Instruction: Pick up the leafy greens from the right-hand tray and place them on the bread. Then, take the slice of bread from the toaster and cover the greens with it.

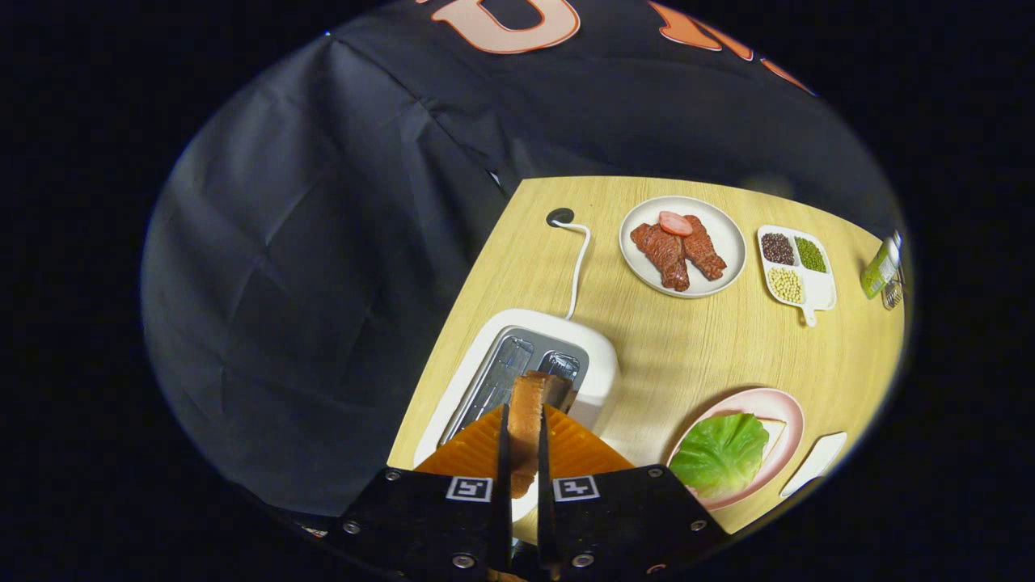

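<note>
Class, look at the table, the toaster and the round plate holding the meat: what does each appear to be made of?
Table: pale wood or wood-look laminate, matt, with visible grain lines.
Toaster: white casing, probably plastic, smooth with a soft sheen; its slots look metallic.
Round plate: white, likely ceramic or melamine, smooth; the picture cannot settle which.
The claw is shut on the bread slice above the toaster.

Bread slice [525, 420]: lower part hidden between the gripper's [523, 477] closed fingers.
Toaster [594, 364]: near end covered by the fingers.
Bottom bread [775, 432]: mostly hidden under the lettuce leaf [720, 453].
Bottle [881, 267]: far right beyond the fingers, blurred, cut off.
</note>
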Demonstrator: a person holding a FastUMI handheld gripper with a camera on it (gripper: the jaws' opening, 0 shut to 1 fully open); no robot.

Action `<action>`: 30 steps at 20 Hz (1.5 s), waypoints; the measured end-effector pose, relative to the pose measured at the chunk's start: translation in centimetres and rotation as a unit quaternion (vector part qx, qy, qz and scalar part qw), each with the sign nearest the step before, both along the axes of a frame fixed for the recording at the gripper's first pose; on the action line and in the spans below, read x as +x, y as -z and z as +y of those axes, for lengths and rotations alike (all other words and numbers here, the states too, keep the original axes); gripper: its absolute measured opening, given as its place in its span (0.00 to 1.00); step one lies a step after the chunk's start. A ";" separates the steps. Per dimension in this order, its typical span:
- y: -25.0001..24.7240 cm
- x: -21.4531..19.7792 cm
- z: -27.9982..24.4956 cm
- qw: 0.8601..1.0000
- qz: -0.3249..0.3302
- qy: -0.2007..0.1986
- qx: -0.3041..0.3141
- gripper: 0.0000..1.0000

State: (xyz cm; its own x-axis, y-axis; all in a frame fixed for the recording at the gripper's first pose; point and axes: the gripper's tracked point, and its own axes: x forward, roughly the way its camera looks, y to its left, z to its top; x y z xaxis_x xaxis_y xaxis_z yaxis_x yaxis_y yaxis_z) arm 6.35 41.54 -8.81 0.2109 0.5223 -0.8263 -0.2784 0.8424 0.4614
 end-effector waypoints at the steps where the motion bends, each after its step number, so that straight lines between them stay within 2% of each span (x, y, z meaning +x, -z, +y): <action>1: -0.5 -0.1 -0.2 1.000 -0.005 0.001 0.006 0.13; 18: -7.1 -2.6 -7.7 0.988 -0.063 0.019 0.140 0.13; 30: -4.6 -3.7 -16.7 0.981 -0.064 0.067 0.171 0.13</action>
State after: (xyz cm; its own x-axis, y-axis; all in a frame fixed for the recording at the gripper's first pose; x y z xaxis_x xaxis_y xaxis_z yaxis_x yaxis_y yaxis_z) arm 2.61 24.86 -4.23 0.3870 0.7246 -0.5703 -0.2488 0.6776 0.6921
